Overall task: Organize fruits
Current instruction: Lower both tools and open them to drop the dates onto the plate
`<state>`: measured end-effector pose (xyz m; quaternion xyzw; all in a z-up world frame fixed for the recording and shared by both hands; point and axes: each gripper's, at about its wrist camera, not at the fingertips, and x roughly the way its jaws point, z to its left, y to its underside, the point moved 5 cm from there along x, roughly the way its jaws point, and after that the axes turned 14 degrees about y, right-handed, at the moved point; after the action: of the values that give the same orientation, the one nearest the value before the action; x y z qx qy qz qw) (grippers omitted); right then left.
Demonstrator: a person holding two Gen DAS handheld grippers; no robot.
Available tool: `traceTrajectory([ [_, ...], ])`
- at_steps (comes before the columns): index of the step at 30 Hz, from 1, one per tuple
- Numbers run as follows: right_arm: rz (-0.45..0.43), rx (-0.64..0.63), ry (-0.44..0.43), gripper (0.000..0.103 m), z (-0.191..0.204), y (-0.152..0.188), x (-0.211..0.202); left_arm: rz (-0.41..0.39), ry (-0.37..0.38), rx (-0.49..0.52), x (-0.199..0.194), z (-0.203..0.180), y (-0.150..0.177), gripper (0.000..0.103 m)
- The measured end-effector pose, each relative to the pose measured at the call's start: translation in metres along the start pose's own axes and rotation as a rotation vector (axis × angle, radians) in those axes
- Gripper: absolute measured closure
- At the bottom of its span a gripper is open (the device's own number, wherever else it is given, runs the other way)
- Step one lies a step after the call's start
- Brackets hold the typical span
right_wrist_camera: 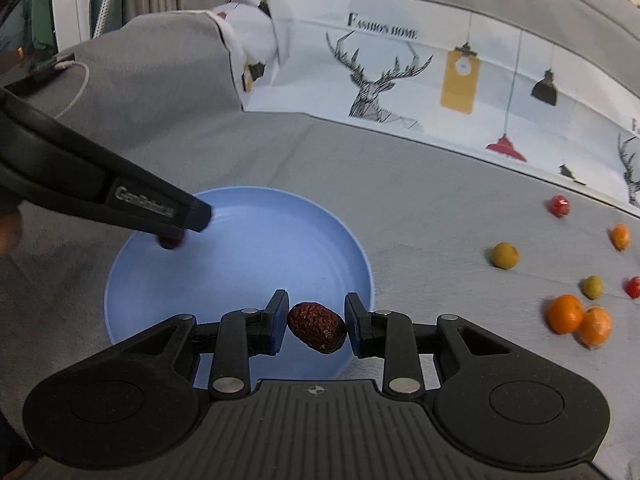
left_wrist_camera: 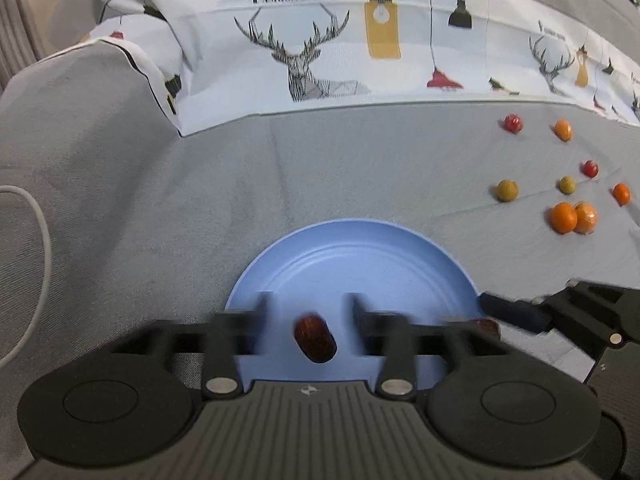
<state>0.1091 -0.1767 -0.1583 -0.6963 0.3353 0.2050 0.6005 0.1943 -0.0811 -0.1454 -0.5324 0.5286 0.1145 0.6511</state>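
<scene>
Two dates | right gripper (right_wrist_camera: 316, 326) view: wrinkled date (right_wrist_camera: 317, 327) sharp | left view: blurred

Grey bedcover (left_wrist_camera: 320, 176) — blue plate (left_wrist_camera: 360, 248), scattered fruits (left_wrist_camera: 563, 218), white cable (left_wrist_camera: 38, 216)

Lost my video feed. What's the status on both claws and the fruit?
Left claw open, a red date loose between fingers over blue plate. Right claw open, its date released between pads. Other fruits still on cloth; nothing blocking.
</scene>
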Motion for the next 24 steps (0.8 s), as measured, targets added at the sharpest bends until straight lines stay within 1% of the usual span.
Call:
traceTrajectory([
  [1,0.01,0.0,0.0,0.043,0.0,0.0,0.0,-0.004,-0.006,-0.008,-0.002,0.001,0.0,0.007],
  [2,0.015,0.003,0.001,0.03,0.0,0.0,-0.001,-0.02,-0.014,-0.02,-0.008,0.002,-0.001,0.001],
  [3,0.021,0.011,0.005,0.026,-0.001,0.0,-0.005,-0.05,-0.015,-0.032,-0.016,0.002,0.0,0.0],
  [4,0.029,0.02,0.005,0.023,-0.003,0.001,-0.009,-0.058,-0.009,-0.038,-0.023,0.001,0.001,0.0],
  [6,0.061,0.037,0.005,0.016,-0.006,0.004,-0.021,-0.041,-0.001,-0.05,-0.039,-0.001,0.007,0.0],
  [8,0.09,0.076,-0.001,0.01,-0.01,0.01,-0.038,-0.047,-0.004,-0.065,-0.059,-0.005,0.017,0.0],
  [10,0.109,0.107,-0.02,0.008,-0.013,0.018,-0.06,-0.06,-0.021,-0.073,-0.082,-0.01,0.03,0.0],
  [13,0.094,0.14,-0.02,0.006,-0.017,0.031,-0.097,-0.045,-0.053,-0.083,-0.109,-0.019,0.052,0.0],
  [14,0.081,0.149,-0.009,0.005,-0.019,0.035,-0.109,-0.032,-0.061,-0.075,-0.116,-0.023,0.057,0.0],
  [17,0.024,0.134,0.08,0.004,-0.023,0.043,-0.145,-0.017,-0.067,-0.042,-0.136,-0.033,0.065,0.0],
  [19,-0.007,0.115,0.121,0.003,-0.026,0.044,-0.164,-0.036,-0.069,-0.021,-0.149,-0.041,0.067,0.0],
  [21,-0.068,0.122,0.134,0.001,-0.033,0.044,-0.188,-0.062,-0.058,-0.003,-0.161,-0.051,0.068,0.0],
  [23,-0.119,0.128,0.161,0.001,-0.038,0.049,-0.206,-0.098,-0.054,-0.006,-0.174,-0.063,0.073,0.0],
  [24,-0.124,0.123,0.176,0.001,-0.039,0.052,-0.213,-0.108,-0.055,-0.011,-0.179,-0.067,0.077,0.0],
])
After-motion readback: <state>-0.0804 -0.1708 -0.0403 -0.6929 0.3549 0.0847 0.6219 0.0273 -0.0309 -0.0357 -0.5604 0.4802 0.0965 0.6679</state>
